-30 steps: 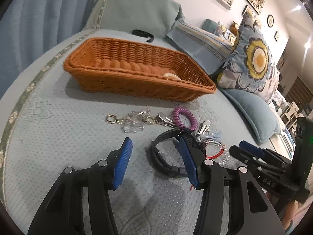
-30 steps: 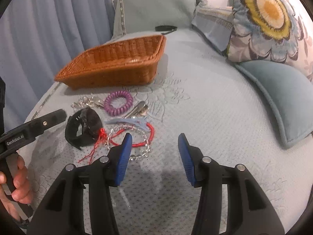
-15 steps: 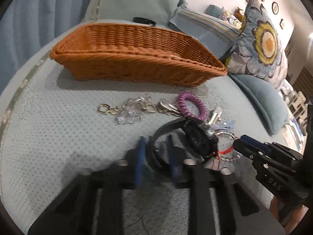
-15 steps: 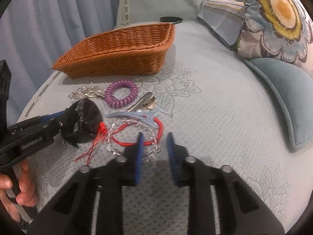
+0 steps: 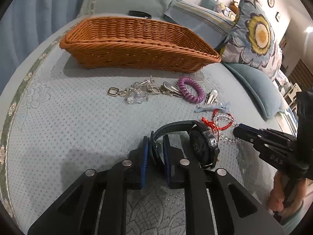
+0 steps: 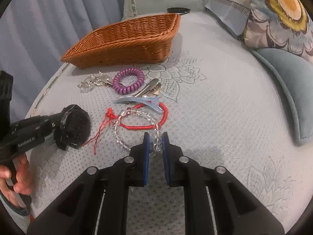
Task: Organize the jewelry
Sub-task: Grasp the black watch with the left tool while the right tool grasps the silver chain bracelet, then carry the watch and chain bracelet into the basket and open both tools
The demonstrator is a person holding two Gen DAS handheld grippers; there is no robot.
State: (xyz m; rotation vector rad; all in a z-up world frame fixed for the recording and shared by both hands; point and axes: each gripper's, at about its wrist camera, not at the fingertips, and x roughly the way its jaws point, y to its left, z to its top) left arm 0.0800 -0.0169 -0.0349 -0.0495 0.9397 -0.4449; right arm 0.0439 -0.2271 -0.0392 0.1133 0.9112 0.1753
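Observation:
On the pale blue bedspread, my left gripper (image 5: pixel 156 144) is shut on the strap of a black watch (image 5: pixel 203 146). The watch face stands tilted up to the right of the pads. My right gripper (image 6: pixel 156 140) is shut on a clear bead bracelet (image 6: pixel 119 137), with its chain pinched between the blue pads. A red cord bracelet (image 6: pixel 144 126) lies through the bead loop. Beyond it are a blue hair clip (image 6: pixel 140 100), silver hair clips (image 6: pixel 150 90), a purple coil bracelet (image 6: pixel 128 81) and a crystal keychain (image 5: pixel 135 94). The wicker basket (image 5: pixel 137 54) stands behind them.
A flowered pillow (image 5: pixel 256 39) and a teal cushion (image 5: pixel 258 90) line the right side. A black band (image 5: pixel 139 14) lies behind the basket near the grey-green pillows. Blue curtains hang along the left edge of the bed. A hand (image 6: pixel 17 178) grips the left tool.
Both grippers went from wide open to shut. The left closed on the watch strap and tipped the watch up. The right came forward and closed on the bead bracelet.

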